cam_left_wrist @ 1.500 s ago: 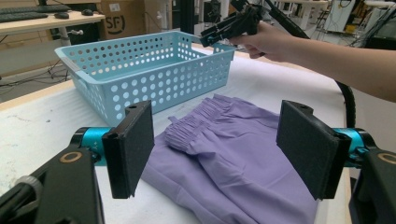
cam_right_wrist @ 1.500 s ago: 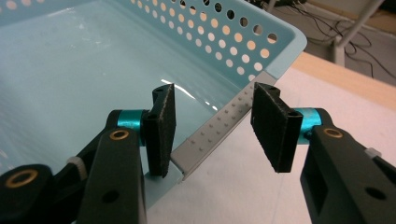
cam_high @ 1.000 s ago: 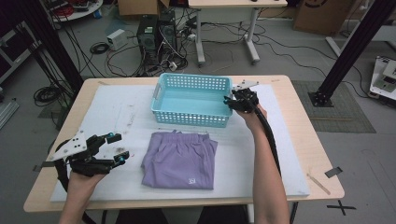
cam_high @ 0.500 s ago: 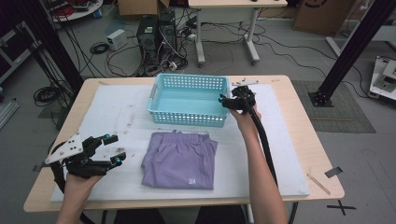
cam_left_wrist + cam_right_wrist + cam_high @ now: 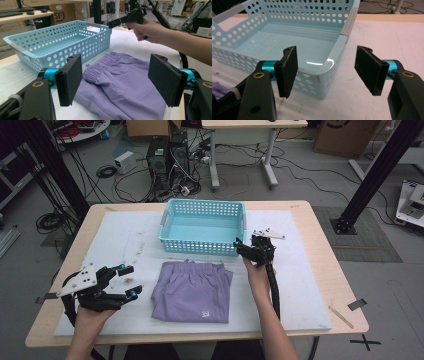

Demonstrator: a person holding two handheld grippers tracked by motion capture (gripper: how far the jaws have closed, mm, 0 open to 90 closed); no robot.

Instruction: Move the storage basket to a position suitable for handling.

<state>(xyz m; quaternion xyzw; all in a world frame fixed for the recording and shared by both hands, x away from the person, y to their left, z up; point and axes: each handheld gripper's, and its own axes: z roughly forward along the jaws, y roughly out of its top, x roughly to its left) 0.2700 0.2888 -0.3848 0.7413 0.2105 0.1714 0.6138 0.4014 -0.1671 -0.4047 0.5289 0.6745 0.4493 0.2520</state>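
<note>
An empty light blue perforated basket [image 5: 200,246] [image 5: 62,42] stands at the back middle of the white mat. In front of it lies a folded purple garment [image 5: 192,291] [image 5: 125,82] with an elastic waistband. At the mat's front left, my left gripper [image 5: 131,280] [image 5: 117,80] stands open, pointing at the garment from a short way off, with nothing between its pads. My right gripper [image 5: 241,249] [image 5: 327,72] is open just off the basket's front right corner [image 5: 332,58], and that corner sits between its pads without touching them. In the left gripper view, the right gripper [image 5: 125,18] hangs above the garment's far side.
The white mat [image 5: 310,285] covers most of a wooden table [image 5: 345,285], with bare mat to the right of the garment. Tape strips [image 5: 357,304] lie near the table's right front edge. Computer towers [image 5: 167,155], cables and a desk stand on the floor behind.
My right gripper has drawn back from the basket's right rim toward its front right corner. The left gripper has shifted only slightly. Basket and garment have not moved.
</note>
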